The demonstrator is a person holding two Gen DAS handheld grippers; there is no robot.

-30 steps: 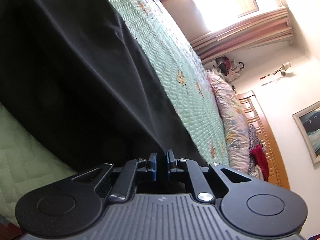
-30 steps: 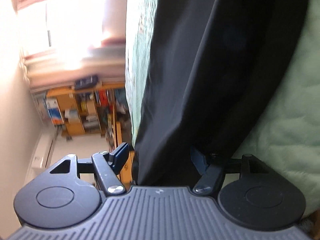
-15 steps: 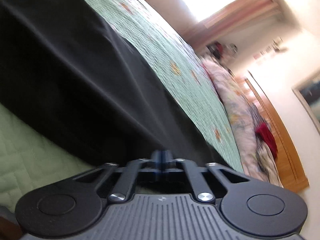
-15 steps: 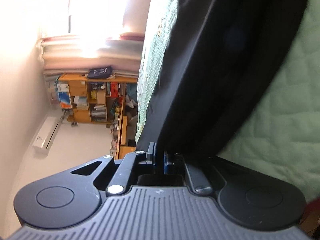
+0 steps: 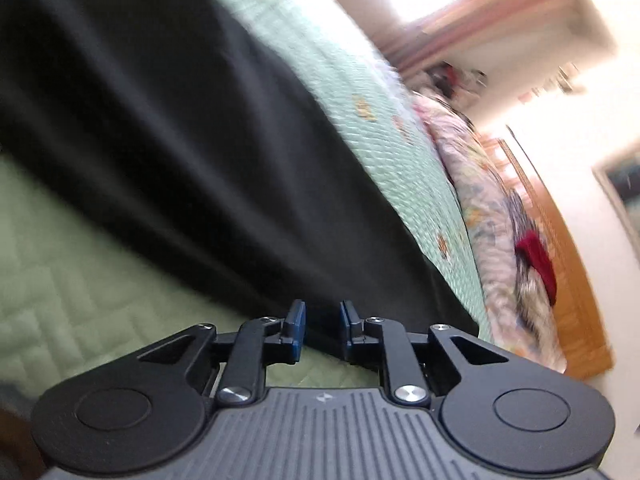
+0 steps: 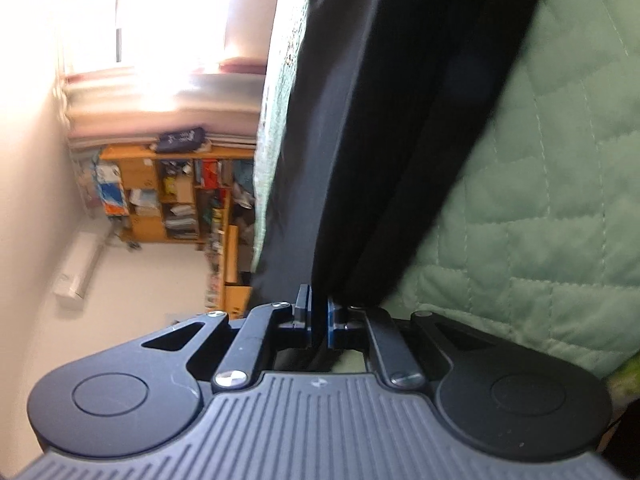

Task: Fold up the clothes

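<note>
Garment (image 5: 192,128), black, lies across the green quilt (image 5: 60,288). Left gripper (image 5: 322,322) is opening, cloth edge between its parted pads. Right gripper (image 6: 319,320) pinches the garment's hem. Pillows (image 5: 492,216) at two o'clock, bookshelf (image 6: 172,196) at ten.

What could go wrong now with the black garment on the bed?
1. The left gripper has its jaws opening, with a gap around the black garment, so that edge may drop and the fold may go uneven.
2. Only the right gripper grips the cloth, on a thin edge; a pull could slip it free.
3. The garment lies near the edge of the green quilt and might slide off.
</note>
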